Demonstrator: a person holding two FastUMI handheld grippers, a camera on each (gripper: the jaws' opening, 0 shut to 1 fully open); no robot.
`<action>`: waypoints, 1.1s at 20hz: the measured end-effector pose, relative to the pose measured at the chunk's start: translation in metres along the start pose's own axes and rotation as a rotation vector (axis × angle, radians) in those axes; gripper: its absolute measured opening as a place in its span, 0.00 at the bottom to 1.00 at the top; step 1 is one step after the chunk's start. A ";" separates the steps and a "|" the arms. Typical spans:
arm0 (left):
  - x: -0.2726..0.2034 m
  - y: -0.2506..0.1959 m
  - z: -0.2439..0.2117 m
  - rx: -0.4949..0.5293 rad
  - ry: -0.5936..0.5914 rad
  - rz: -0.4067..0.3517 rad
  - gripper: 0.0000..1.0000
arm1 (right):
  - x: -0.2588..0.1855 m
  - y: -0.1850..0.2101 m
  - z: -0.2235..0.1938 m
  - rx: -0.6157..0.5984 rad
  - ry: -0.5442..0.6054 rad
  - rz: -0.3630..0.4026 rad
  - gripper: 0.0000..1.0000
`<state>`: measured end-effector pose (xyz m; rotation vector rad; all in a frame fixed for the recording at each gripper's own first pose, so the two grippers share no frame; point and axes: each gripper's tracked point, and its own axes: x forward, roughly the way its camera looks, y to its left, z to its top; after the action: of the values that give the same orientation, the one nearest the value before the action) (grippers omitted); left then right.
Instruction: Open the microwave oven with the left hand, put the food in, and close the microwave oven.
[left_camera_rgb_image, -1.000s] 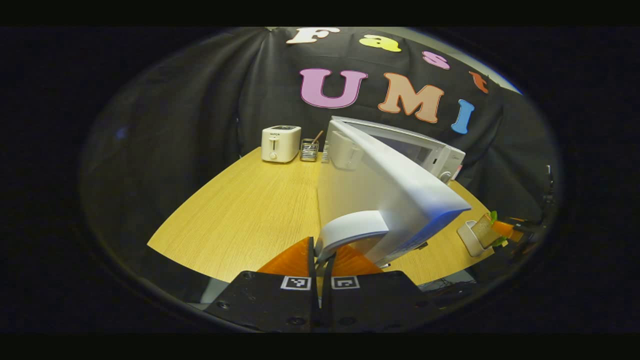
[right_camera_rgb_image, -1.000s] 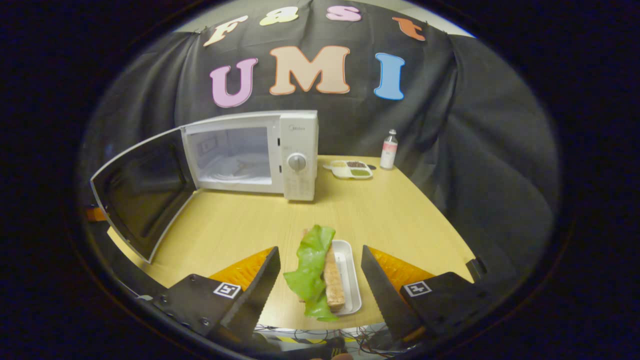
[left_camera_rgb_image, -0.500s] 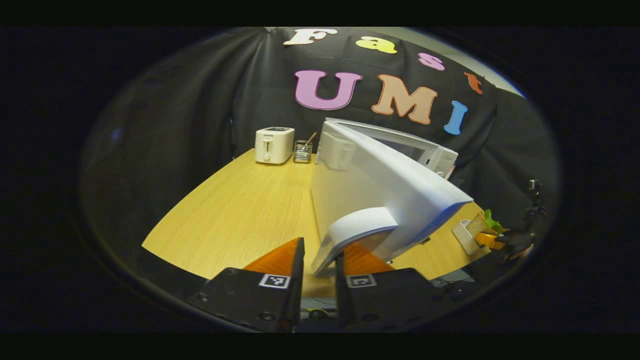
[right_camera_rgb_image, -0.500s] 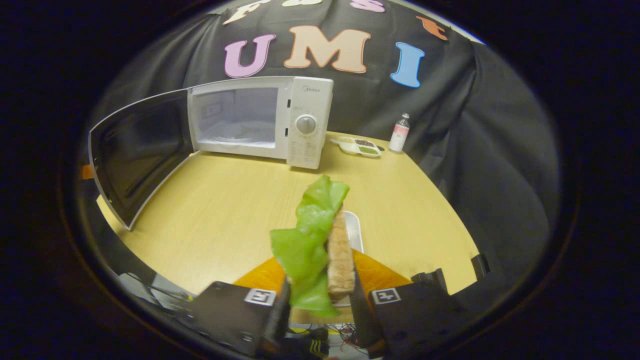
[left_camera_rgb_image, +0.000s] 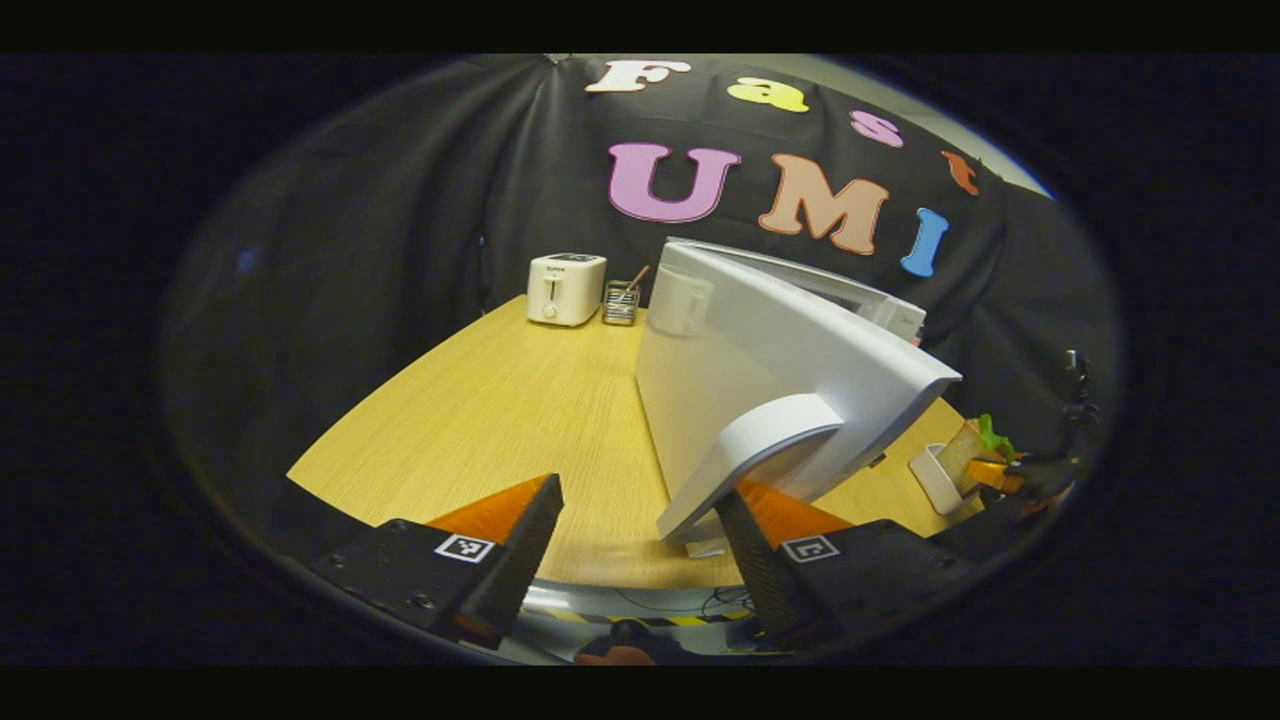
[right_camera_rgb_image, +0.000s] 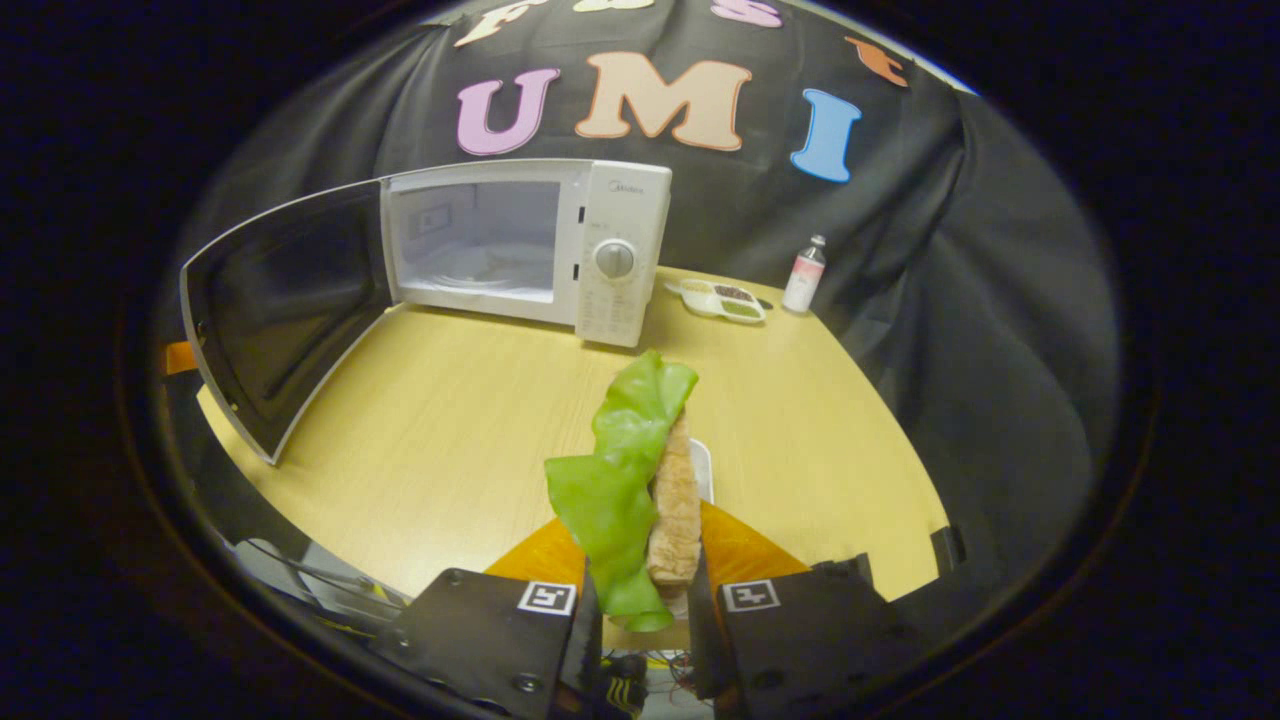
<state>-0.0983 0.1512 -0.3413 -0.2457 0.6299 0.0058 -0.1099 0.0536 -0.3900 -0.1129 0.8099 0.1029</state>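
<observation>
The white microwave (right_camera_rgb_image: 615, 250) stands at the back of the table with its door (right_camera_rgb_image: 275, 320) swung wide and its cavity (right_camera_rgb_image: 480, 240) bare. In the left gripper view the door's outer face (left_camera_rgb_image: 760, 350) is close ahead. My left gripper (left_camera_rgb_image: 637, 490) is open, and the lower end of the door handle (left_camera_rgb_image: 750, 450) lies between the fingers without being pressed. My right gripper (right_camera_rgb_image: 645, 600) is shut on the sandwich (right_camera_rgb_image: 678, 500), bread with a green lettuce leaf (right_camera_rgb_image: 615, 470), held above a small white tray (right_camera_rgb_image: 706, 468). The sandwich (left_camera_rgb_image: 985, 445) and its tray (left_camera_rgb_image: 933, 478) also appear far right.
A white toaster (left_camera_rgb_image: 565, 288) and a wire utensil holder (left_camera_rgb_image: 620, 302) stand at the table's far left corner. Right of the microwave sit a divided dish (right_camera_rgb_image: 722, 300) and a small bottle (right_camera_rgb_image: 805, 275). Bare wood table (right_camera_rgb_image: 470, 420) lies between sandwich and microwave.
My left gripper has opened and let go of the door handle. My right gripper has shut on the sandwich and lifted it off the tray.
</observation>
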 end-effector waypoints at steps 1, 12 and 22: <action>-0.003 0.000 -0.002 0.003 0.003 -0.002 0.88 | -0.001 0.003 0.005 -0.019 -0.010 0.005 0.39; -0.062 0.000 0.031 0.078 -0.076 0.041 0.86 | -0.010 0.035 0.107 0.022 -0.159 0.104 0.38; -0.104 0.013 0.066 -0.056 -0.177 0.045 0.85 | 0.072 0.144 0.162 0.540 -0.034 0.338 0.38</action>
<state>-0.1448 0.1858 -0.2325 -0.2822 0.4589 0.0874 0.0360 0.2225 -0.3398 0.5354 0.7927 0.2004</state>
